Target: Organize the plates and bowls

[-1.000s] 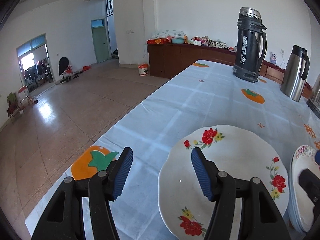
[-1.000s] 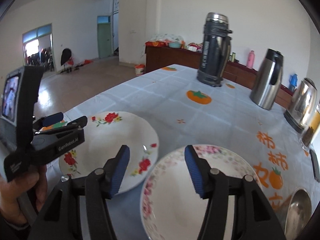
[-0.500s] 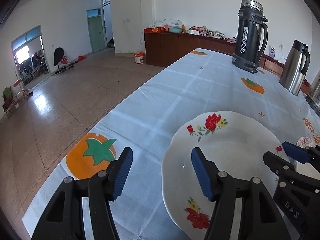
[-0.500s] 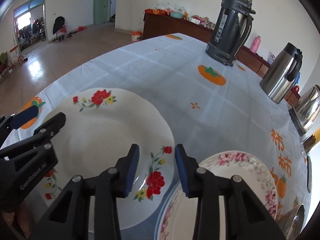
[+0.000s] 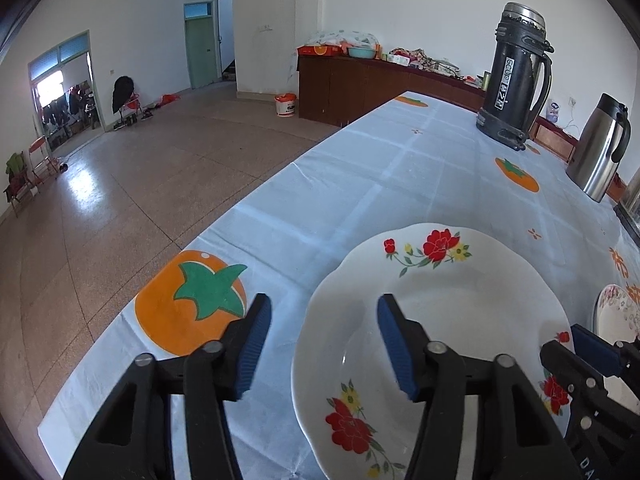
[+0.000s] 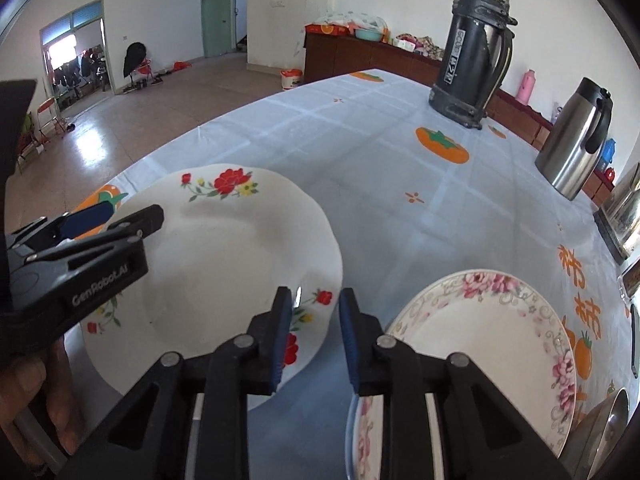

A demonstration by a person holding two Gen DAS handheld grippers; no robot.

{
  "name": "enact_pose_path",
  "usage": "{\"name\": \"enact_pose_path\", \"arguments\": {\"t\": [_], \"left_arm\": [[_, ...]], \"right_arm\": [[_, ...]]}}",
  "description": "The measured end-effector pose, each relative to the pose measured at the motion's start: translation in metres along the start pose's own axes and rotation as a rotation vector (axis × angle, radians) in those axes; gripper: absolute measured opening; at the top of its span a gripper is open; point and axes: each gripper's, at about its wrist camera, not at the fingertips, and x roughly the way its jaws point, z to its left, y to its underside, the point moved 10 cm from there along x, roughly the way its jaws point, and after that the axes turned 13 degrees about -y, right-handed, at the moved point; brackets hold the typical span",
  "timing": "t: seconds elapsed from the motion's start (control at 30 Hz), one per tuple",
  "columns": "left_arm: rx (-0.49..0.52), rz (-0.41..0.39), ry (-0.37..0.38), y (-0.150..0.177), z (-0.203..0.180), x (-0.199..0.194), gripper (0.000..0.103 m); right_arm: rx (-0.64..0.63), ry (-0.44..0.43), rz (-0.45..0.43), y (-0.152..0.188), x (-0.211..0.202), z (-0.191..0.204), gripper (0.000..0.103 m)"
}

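A white scalloped plate with red flowers [image 5: 448,304] [image 6: 216,264] lies on the pale blue tablecloth [image 5: 400,184]. My left gripper [image 5: 325,344] [image 6: 128,214] straddles the plate's left rim, one finger over the plate and one outside; its jaws are closing, with a gap still showing. My right gripper [image 6: 315,334] [image 5: 572,350] straddles the right rim beside a red flower; its jaws are closing too, narrow, and the pads do not press. A pink-flowered plate [image 6: 480,344] [image 5: 618,308] lies just right of it.
A tall black flask [image 5: 516,76] and a steel jug [image 5: 600,152] stand farther back on the table. A metal bowl [image 6: 600,432] sits at the lower right. The table's left edge [image 5: 132,320] drops to the floor. A hand [image 6: 36,392] holds the left gripper.
My right gripper moved left from over the pink-flowered plate to the red-flowered plate's right rim, and its jaws narrowed. The left jaws narrowed a little over the left rim.
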Motion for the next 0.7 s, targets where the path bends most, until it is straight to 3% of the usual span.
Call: {"name": "enact_pose_path", "arguments": {"t": [0.17, 0.33, 0.6, 0.7], "left_arm": [[-0.005, 0.015, 0.022, 0.002, -0.001, 0.002, 0.043], [-0.086, -0.035, 0.031, -0.003, 0.015, -0.008, 0.021], [-0.065, -0.03, 0.045, -0.002, 0.012, -0.007, 0.021], [-0.034, -0.013, 0.039, 0.002, 0.008, -0.006, 0.031]], "right_arm": [[-0.024, -0.017, -0.042, 0.003, -0.002, 0.004, 0.028], [-0.051, -0.017, -0.071, 0.005, -0.006, 0.011, 0.028], [0.005, -0.06, -0.096, 0.006, -0.012, 0.009, 0.023], [0.002, -0.057, -0.103, 0.007, -0.013, 0.009, 0.023]]}}
